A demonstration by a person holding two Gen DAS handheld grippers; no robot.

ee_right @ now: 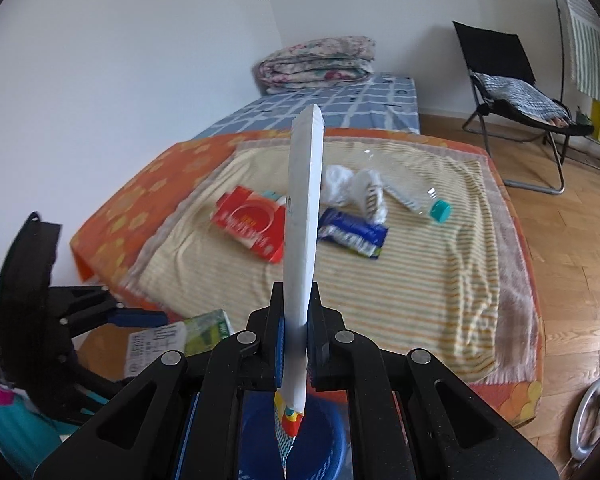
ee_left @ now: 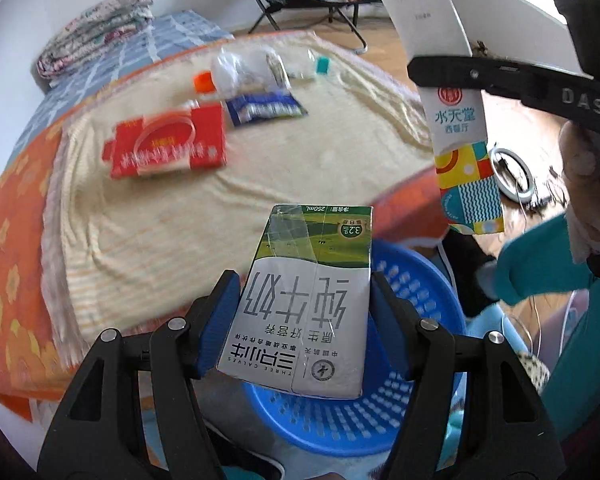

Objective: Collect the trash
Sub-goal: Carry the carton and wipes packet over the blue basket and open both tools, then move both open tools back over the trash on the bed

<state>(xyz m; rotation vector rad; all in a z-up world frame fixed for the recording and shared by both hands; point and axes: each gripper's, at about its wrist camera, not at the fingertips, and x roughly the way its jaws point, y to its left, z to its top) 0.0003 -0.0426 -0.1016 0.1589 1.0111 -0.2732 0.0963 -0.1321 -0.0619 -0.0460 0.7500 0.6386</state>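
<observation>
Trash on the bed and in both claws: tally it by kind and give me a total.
Cartons and boxes: 2 (milk carton, red box)
Paper sleeve: 1
Blue wrapper: 1
White plastic bag: 1
Teal-capped bottle: 1
Orange-capped item, body unclear: 1
Total: 7

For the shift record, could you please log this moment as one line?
left gripper: holding milk carton above blue basket | right gripper: shut on paper sleeve | bed: trash remains
</observation>
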